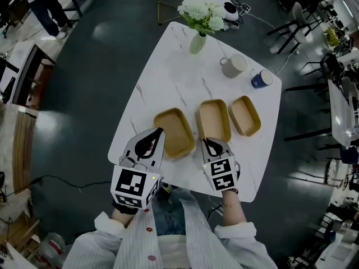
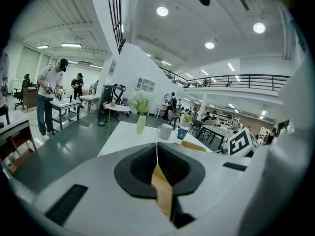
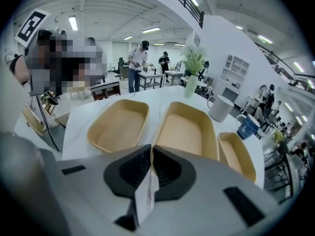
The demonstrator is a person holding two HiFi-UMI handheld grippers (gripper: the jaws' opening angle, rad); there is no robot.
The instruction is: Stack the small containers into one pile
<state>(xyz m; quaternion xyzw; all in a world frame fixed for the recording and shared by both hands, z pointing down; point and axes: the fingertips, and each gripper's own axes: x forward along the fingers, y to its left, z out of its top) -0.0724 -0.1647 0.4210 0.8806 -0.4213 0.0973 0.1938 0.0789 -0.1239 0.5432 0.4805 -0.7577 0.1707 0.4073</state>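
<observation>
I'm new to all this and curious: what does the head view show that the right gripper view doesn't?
Only the head view: the person's striped sleeves. Only the right gripper view: the hall's ceiling with strip lights. Both: three empty tan oblong trays side by side on the white marbled table, a white mug, a blue mug and a pale vase of white flowers.

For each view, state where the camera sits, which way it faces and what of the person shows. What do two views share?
Head view: on the head, facing down at the table; left gripper, right gripper and sleeves show.
Left gripper view: on that gripper, facing across the table to the vase; shut jaws show.
Right gripper view: on that gripper, facing over the trays; shut jaws show.
Shared: both gripper views show the vase.
</observation>
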